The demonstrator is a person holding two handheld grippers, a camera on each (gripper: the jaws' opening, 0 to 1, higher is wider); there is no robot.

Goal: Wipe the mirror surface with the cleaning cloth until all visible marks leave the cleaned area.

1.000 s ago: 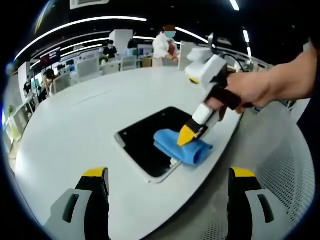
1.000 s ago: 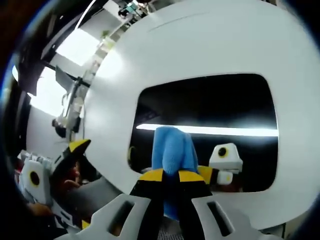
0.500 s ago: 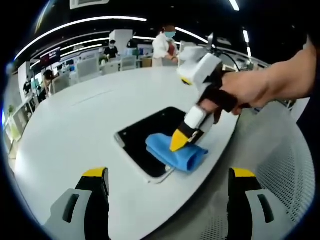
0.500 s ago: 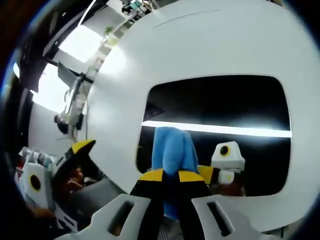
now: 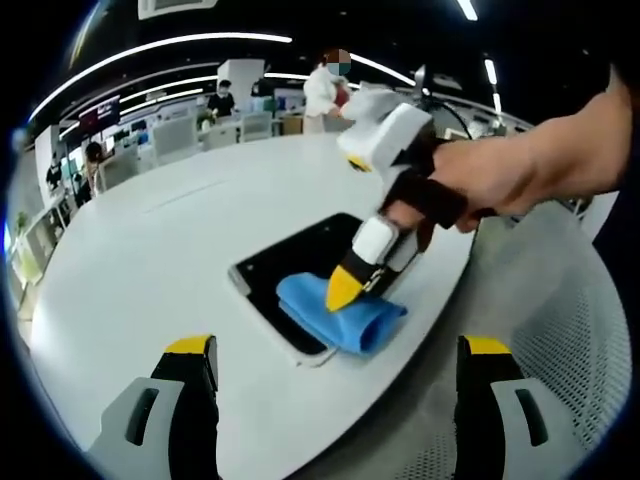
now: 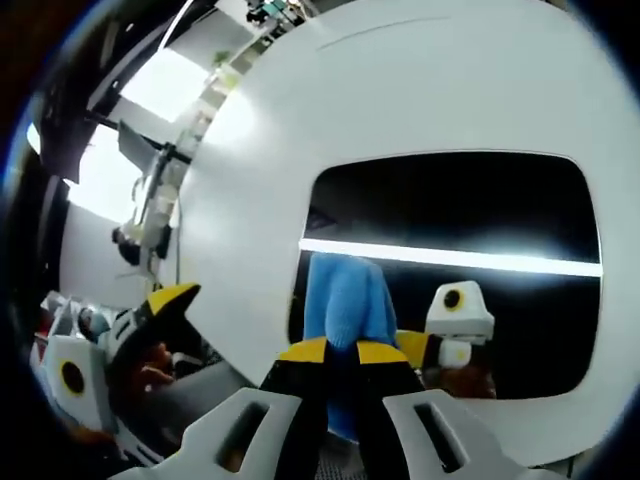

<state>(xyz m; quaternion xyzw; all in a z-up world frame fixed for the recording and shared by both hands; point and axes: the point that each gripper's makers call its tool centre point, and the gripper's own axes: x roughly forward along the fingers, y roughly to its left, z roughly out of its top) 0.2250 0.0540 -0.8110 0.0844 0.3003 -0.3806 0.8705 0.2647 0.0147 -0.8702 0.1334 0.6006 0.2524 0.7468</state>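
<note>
Mirror (image 5: pixel 290 262) edges are seen at the centre of the left gripper view, where one dark rectangular pane lies flat on the white round table (image 5: pixel 150 260), its right-hand corner close to the table's curved rim. Broad bare tabletop is left at the upper left of that frame. One blue cleaning cloth (image 5: pixel 340 315) is pressed onto the lower right portion of the glass, partly overhanging the mirror's border. It is clamped between the yellow-tipped jaws of the right gripper (image 5: pixel 345 290), which is held by a hand (image 5: pixel 500 180) entering from the right.

Two grippers are counted. The left gripper (image 5: pixel 335 400) is seen at the bottom of its own frame with jaws spread wide, nothing between them (it hangs off the table's near edge).

In the right gripper view, the right gripper (image 6: pixel 340 352) is closed on the cleaning cloth (image 6: pixel 345 300) at lower centre, and the mirror (image 6: pixel 450 210) carries a reflected strip light. The left gripper (image 6: pixel 160 310) appears at lower left.
</note>
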